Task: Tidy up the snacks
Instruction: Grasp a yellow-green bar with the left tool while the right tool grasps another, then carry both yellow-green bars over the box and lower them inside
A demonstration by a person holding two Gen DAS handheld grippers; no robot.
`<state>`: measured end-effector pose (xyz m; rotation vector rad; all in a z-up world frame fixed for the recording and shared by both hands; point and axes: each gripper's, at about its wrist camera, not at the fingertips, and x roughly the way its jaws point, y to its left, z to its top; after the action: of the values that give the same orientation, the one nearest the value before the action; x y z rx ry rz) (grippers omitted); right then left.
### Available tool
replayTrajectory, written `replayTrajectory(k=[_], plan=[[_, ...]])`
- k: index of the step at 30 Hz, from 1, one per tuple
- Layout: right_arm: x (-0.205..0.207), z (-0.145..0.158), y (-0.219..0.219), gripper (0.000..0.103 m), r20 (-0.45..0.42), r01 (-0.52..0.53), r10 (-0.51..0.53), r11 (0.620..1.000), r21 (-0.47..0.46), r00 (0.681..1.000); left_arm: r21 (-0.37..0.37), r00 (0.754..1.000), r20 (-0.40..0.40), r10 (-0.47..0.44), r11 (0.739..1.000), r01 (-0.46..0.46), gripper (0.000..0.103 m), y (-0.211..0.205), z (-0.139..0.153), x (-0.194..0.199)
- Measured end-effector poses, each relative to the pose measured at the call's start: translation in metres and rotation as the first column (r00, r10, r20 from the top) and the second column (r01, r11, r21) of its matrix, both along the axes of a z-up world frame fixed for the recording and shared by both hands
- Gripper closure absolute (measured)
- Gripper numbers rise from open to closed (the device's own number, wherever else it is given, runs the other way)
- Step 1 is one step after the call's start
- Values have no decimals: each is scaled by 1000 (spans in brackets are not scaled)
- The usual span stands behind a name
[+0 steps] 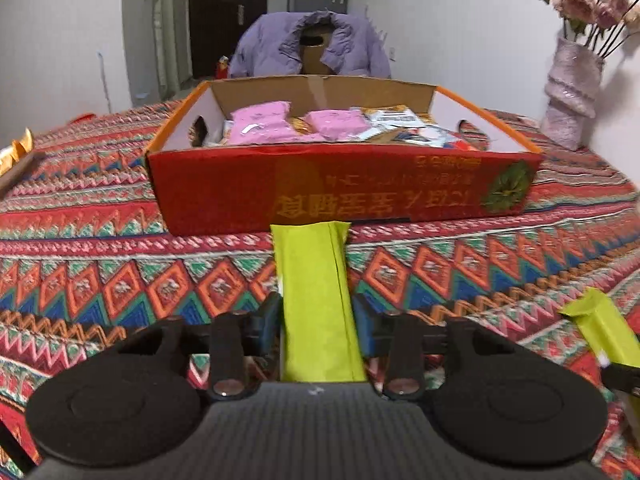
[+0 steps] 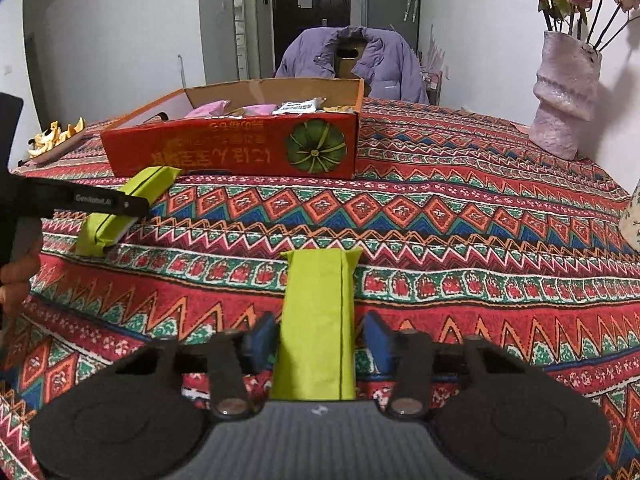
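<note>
A red cardboard box [image 1: 280, 188] stands on the patterned tablecloth and holds pink and white snack packs [image 1: 260, 124]. My left gripper [image 1: 318, 316] is shut on a lime-green snack pack [image 1: 316, 292], held just in front of the box's near wall. My right gripper [image 2: 318, 340] is shut on a second lime-green pack [image 2: 316, 320], held above the cloth, further from the box [image 2: 232, 152]. The right wrist view shows the left gripper's pack [image 2: 120, 208] at the left. The left wrist view shows the right gripper's pack [image 1: 604, 328] at the right.
A purple vase with flowers [image 2: 564, 92] stands at the table's back right. A chair with a purple jacket [image 1: 312, 46] is behind the table. Orange peels on a board [image 2: 56, 136] lie at the far left. The person's hand [image 2: 16, 276] shows at the left edge.
</note>
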<state>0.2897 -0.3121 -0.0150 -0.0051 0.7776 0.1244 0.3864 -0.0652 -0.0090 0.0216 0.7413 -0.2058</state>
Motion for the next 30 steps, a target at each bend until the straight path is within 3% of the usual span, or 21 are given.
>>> replayTrajectory(k=[3,11,18,21,30], plan=[[-1,2,-1,66,-2,6,-6,1000,10,1000,-60,1000,-22,-11,998,10,68,7,8,-15],[-24,19,12,69,53,-36,34,998,43,998,-84,999,30,39,996,-36,68,31,35,-92],[-56,52,26,69,158,-93,81,994,65,984,-91,992,105,75,994,-66,68,49,64,-148],[-63,65,24,69,187,-114,91,987,116,978,-72,984,152,88,994,-77,68,54,74,-163],[-71,88,21,69,251,-116,88,988,99,964,-99,979,180,94,992,-77,68,64,87,-177]])
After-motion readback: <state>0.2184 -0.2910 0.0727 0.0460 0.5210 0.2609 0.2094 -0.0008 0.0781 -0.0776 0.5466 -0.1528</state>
